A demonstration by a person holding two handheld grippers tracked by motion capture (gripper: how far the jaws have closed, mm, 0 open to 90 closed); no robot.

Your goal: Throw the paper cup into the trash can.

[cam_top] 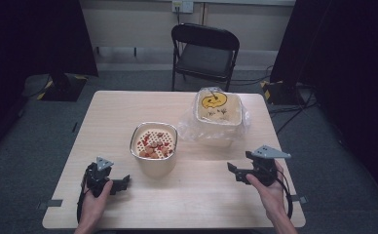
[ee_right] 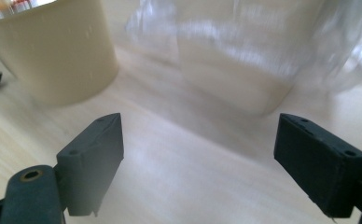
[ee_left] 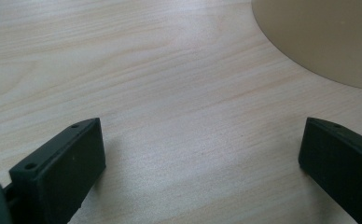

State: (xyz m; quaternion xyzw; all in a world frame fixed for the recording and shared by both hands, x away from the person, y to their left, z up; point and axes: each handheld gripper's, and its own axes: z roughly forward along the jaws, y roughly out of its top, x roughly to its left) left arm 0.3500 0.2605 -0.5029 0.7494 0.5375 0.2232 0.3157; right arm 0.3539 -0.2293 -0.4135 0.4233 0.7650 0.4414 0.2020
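A round cream pot (cam_top: 154, 147) with a perforated insert holding red and orange pieces stands at the table's middle. Behind it to the right sits a square cream tub (cam_top: 217, 115) with a yellow smiley lid, wrapped in clear plastic (cam_top: 191, 127). My left gripper (cam_top: 121, 183) rests low on the table, left of the pot, open and empty; the pot's base (ee_left: 328, 37) shows ahead at upper right. My right gripper (cam_top: 234, 171) is held right of the pot, open and empty, facing the pot (ee_right: 58, 51) and the wrapped tub (ee_right: 235, 60).
The wooden table (cam_top: 128, 107) has bare surface along its front and left. A black folding chair (cam_top: 204, 53) stands behind the far edge. Dark curtains hang at both sides, and cables lie on the floor at the right.
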